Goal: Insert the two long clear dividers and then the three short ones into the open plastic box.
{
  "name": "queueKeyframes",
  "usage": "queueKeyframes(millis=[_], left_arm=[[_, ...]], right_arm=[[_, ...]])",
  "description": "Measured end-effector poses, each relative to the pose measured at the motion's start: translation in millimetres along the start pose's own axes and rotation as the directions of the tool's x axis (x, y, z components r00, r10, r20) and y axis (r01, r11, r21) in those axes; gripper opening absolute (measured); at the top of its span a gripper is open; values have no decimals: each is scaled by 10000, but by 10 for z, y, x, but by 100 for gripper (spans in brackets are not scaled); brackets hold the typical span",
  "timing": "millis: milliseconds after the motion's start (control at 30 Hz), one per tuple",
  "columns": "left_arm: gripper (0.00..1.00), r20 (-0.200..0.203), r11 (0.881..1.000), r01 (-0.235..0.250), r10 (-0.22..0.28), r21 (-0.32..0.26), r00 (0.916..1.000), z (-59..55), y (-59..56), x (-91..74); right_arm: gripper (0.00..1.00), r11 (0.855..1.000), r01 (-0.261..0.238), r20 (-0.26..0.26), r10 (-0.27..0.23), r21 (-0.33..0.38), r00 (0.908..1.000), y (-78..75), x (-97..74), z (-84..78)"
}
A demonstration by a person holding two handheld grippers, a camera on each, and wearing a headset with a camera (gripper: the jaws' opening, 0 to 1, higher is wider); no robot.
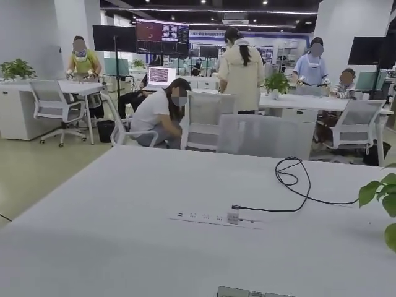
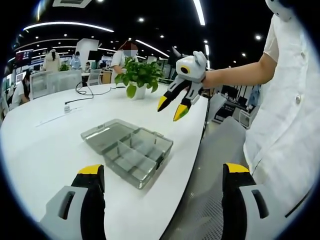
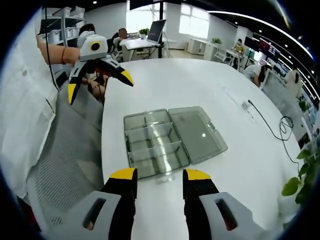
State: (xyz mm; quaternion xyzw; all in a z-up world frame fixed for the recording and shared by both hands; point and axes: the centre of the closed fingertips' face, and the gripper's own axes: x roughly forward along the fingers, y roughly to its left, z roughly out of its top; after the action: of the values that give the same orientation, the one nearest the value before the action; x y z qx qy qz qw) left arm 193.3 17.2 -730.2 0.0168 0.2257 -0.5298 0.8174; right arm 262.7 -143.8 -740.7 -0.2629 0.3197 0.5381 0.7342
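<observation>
The clear grey plastic box (image 3: 152, 145) lies open on the white table (image 3: 200, 85), its lid (image 3: 197, 132) folded flat beside the base. Clear dividers stand in the base and split it into several compartments. In the left gripper view the box (image 2: 127, 150) sits just ahead of my left gripper (image 2: 162, 172), whose jaws are wide apart and empty. My right gripper (image 3: 160, 175) hovers over the table's near edge, open with a narrower gap and nothing in it. Each gripper shows in the other's view: the right gripper (image 2: 182, 97) above the box, the left gripper (image 3: 97, 60) off the table's edge.
A power strip (image 1: 213, 218) with a black cable (image 1: 291, 179) lies mid-table. A potted plant (image 2: 139, 76) stands on the table beyond the box, its leaves (image 1: 380, 198) at the right in the head view. A grey mesh chair (image 3: 70, 150) is beside the table. People work at desks behind.
</observation>
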Motion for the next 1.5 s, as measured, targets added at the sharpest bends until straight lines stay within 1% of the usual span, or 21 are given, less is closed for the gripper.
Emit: queueKeyframes(millis=[233, 600, 667, 733, 833, 900, 1033, 1100, 1233, 1367, 1500], left_arm=[[100, -149, 10000, -13, 14, 26, 9999, -10, 12, -6], [100, -339, 9999, -125, 127, 45, 9993, -50, 51, -7], [100, -344, 9999, -170, 171, 25, 9993, -56, 60, -6], [100, -339, 9997, -239, 240, 33, 9991, -61, 77, -2], [100, -312, 9995, -318, 317, -17, 9990, -65, 94, 5], [100, -378, 9993, -356, 353, -73, 9987, -94, 105, 15], [100, -451, 9993, -336, 329, -152, 9984, -127, 101, 26], [100, -502, 9994, -324, 317, -145, 9982, -146, 98, 28], [100, -582, 9990, -346, 330, -275, 9978, -190, 108, 27], [100, -654, 9990, -309, 288, -316, 9974, -226, 99, 28], [100, -618, 9988, -305, 282, -371, 9977, -225, 99, 31]], right_arm=[[43, 9981, 373, 372, -392, 494, 9985, 54, -119, -95], [52, 9919, 552, 990, -666, 1143, 9929, 139, -241, -210], [54, 9905, 554, 1092, -694, 1258, 9916, 156, -250, -225], [58, 9881, 555, 1322, -747, 1433, 9884, 177, -258, -234], [63, 9854, 575, 1464, -813, 1600, 9859, 215, -247, -297], [65, 9830, 558, 1574, -839, 1750, 9840, 246, -226, -336], [71, 9815, 595, 1577, -889, 1821, 9835, 300, -194, -420], [74, 9783, 539, 1583, -866, 2001, 9836, 331, -182, -471], [78, 9723, 589, 1652, -979, 2262, 9814, 357, -196, -517], [78, 9677, 604, 1645, -1028, 2446, 9810, 359, -205, -568], [78, 9657, 584, 1618, -1017, 2529, 9816, 353, -204, -597]])
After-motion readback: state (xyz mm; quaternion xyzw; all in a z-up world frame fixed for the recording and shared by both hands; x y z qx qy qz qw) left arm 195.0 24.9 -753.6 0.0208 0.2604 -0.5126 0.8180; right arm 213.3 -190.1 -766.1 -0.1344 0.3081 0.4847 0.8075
